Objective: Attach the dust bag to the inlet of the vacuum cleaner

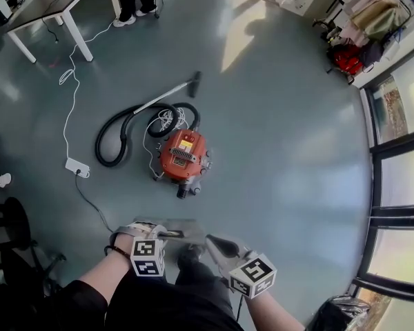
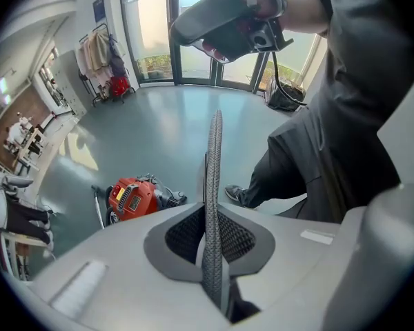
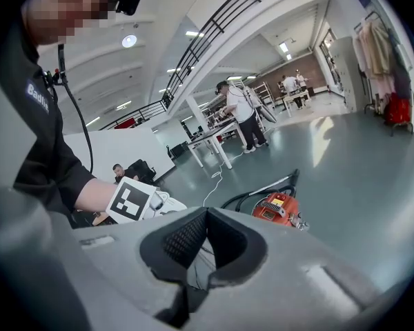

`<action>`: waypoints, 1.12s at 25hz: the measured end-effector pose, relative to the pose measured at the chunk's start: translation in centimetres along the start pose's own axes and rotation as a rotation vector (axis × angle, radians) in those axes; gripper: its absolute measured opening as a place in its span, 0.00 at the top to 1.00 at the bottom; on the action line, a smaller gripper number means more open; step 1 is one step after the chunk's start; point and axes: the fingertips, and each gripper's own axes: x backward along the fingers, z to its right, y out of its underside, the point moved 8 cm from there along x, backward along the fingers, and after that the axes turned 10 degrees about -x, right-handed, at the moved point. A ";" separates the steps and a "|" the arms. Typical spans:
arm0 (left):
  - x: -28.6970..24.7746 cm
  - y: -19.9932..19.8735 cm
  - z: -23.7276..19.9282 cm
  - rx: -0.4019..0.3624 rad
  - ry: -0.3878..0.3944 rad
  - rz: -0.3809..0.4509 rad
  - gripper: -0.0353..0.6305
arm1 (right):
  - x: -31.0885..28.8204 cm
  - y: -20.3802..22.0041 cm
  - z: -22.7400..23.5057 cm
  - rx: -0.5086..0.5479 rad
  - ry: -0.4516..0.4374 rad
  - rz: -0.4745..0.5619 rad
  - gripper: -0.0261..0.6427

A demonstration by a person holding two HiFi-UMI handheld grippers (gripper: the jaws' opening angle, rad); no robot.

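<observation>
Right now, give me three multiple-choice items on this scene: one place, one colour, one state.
1. Where in the head view is the vacuum cleaner? A top right corner; B middle, on the floor; C bottom left corner.
2. What colour is its body? A blue; B white; C orange-red.
3. What state are the left tongs in? A shut on a grey bag; B wide open, empty; C shut, empty.

Key: 1 B, it stands mid-frame on bare floor; 2 C, its shell is orange-red in all views; 3 A, the bag sits edge-on, pinched between the pads.

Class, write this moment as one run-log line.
left gripper: shut on dust bag | right gripper: shut, empty | vacuum cleaner: on floor, apart
</observation>
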 end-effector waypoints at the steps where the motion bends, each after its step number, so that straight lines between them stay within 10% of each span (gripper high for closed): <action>1: -0.6 0.3 -0.3 -0.006 -0.001 0.002 0.89 | -0.5 0.2 0.4 -0.004 0.007 0.000 0.97; 28: -19.5 9.2 -4.0 -0.069 0.067 0.023 0.89 | -13.7 8.5 12.0 -0.059 0.117 0.013 0.97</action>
